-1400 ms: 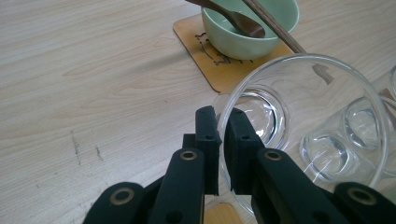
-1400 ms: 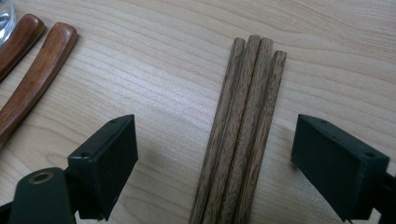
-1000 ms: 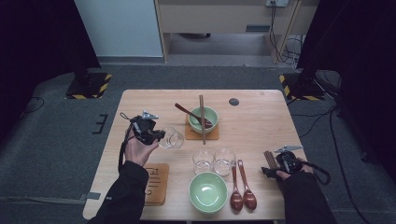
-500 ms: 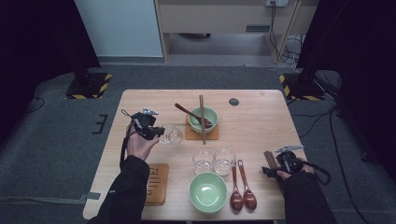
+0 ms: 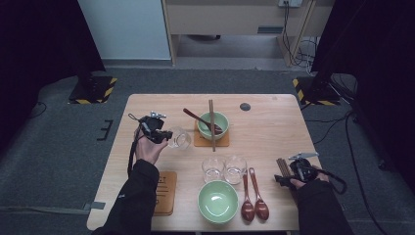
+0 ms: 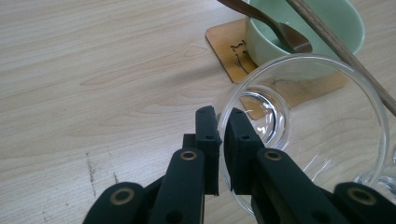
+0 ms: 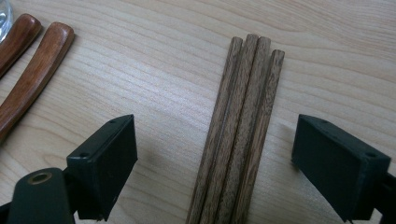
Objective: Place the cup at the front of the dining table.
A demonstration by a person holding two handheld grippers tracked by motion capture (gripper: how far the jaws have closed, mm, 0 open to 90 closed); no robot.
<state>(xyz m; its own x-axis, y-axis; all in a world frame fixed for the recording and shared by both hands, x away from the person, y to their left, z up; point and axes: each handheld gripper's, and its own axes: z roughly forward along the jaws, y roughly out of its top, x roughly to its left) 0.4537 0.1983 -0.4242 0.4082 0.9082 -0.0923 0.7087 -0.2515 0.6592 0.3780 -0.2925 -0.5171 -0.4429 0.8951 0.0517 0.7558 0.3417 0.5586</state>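
My left gripper (image 5: 164,135) (image 6: 223,140) is shut on the rim of a clear glass (image 5: 179,138) (image 6: 303,135), which is tipped on its side just left of a green bowl (image 5: 214,125) (image 6: 303,32) on a wooden coaster (image 5: 198,140). A brown spoon (image 5: 198,118) and chopsticks (image 5: 212,125) rest across that bowl. My right gripper (image 5: 286,177) (image 7: 212,158) stands open at the right front of the table, its jaws on either side of a bundle of wooden chopsticks (image 7: 238,135) (image 5: 282,167) that lies flat.
Two glasses (image 5: 224,169) stand in the middle front, with an empty green bowl (image 5: 218,201) before them and two brown spoons (image 5: 253,193) (image 7: 32,70) to its right. A second coaster (image 5: 165,192) lies at the front left. A dark disc (image 5: 245,106) sits near the table's far edge.
The left hand has shifted slightly toward the far side with the glass, which now lies tipped more on its side. The right gripper has stayed in place.
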